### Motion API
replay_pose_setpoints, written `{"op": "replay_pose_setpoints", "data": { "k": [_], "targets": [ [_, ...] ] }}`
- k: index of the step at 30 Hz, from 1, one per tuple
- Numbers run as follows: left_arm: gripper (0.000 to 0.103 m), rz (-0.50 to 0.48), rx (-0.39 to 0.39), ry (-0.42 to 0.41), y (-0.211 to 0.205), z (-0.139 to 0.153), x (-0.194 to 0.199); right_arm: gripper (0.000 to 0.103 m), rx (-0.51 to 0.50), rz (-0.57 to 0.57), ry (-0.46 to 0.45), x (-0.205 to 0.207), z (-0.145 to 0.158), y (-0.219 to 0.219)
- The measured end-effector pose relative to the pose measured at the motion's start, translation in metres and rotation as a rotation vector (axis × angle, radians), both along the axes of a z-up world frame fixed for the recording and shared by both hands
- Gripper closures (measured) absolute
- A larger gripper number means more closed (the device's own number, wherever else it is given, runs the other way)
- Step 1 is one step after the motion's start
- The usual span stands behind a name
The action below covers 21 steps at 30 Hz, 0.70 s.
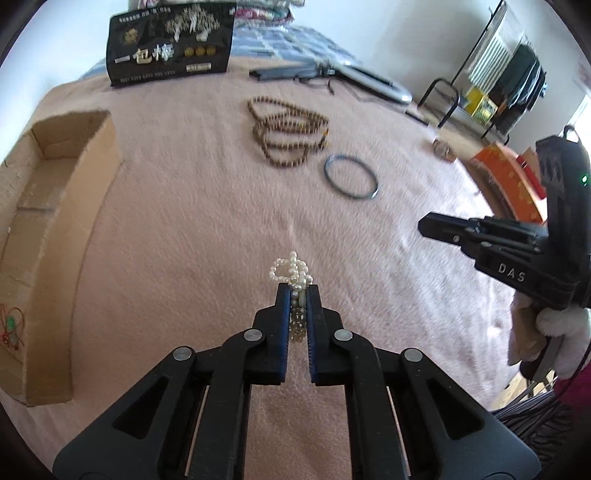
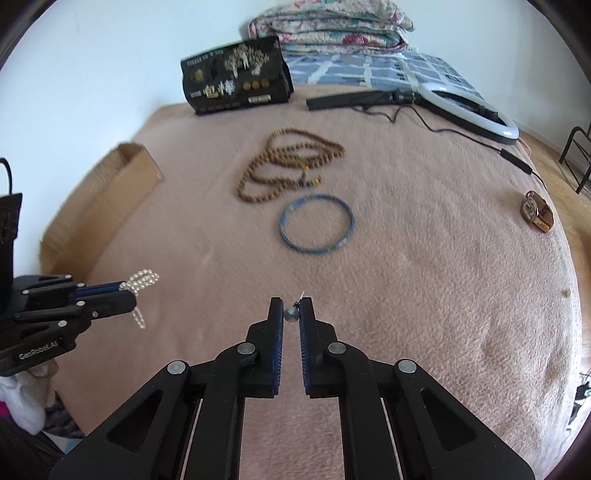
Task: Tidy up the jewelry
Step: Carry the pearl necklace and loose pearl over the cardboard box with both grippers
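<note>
The left claw (image 1: 297, 291) is clamped on a pearl bracelet (image 1: 291, 271) and the right claw (image 2: 291, 304) on a small grey bead earring (image 2: 290, 314), both lifted clear of the bed (image 2: 424, 277), likely for carrying to the cardboard box (image 1: 55, 229) at its left edge. The wooden bead necklace (image 2: 288, 166) and blue bangle (image 2: 317, 223) lie mid-bed, not yet sorted.

Bed blanket (image 2: 424, 295): plain salmon pink, fuzzy. Cardboard box (image 1: 55, 229), left of frame: tan brown. Pearl bracelet (image 1: 291, 271): creamy white beads. Left gripper (image 1: 298, 291): black, blue pads. Right gripper (image 2: 291, 314): black, blue pads; small bead earring (image 2: 290, 314) grey. Bead necklace (image 2: 288, 166), centre: wood brown, few green and yellow beads. Bangle (image 2: 317, 223): blue with pale patches. Black package (image 2: 238, 75), upper centre: white tree print, white characters, gold discs. Folded quilts (image 2: 332, 26), top: floral, pink and teal. Sheet (image 2: 369, 70) behind: blue-white check. Ring light (image 2: 476, 107), upper right: white.
</note>
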<state>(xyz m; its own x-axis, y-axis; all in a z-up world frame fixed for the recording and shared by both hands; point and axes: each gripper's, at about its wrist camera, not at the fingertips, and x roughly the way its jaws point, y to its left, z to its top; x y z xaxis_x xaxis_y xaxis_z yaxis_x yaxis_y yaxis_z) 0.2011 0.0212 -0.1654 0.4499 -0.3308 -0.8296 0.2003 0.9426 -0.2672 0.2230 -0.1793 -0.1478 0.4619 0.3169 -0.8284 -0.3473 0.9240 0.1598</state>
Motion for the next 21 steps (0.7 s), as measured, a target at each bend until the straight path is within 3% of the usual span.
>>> {"op": "replay_pose_setpoints", "data": {
  "k": [9, 21],
  "targets": [
    [0.097, 0.067, -0.054, -0.074, 0.031, 0.034, 0.003, 0.096, 0.062, -0.005, -0.062, 0.001, 0.032, 0.010],
    [0.097, 0.168, -0.056, -0.121, 0.085, 0.055, 0.006, 0.096, 0.095, 0.040, -0.129, 0.014, 0.061, 0.050]
  ]
}}
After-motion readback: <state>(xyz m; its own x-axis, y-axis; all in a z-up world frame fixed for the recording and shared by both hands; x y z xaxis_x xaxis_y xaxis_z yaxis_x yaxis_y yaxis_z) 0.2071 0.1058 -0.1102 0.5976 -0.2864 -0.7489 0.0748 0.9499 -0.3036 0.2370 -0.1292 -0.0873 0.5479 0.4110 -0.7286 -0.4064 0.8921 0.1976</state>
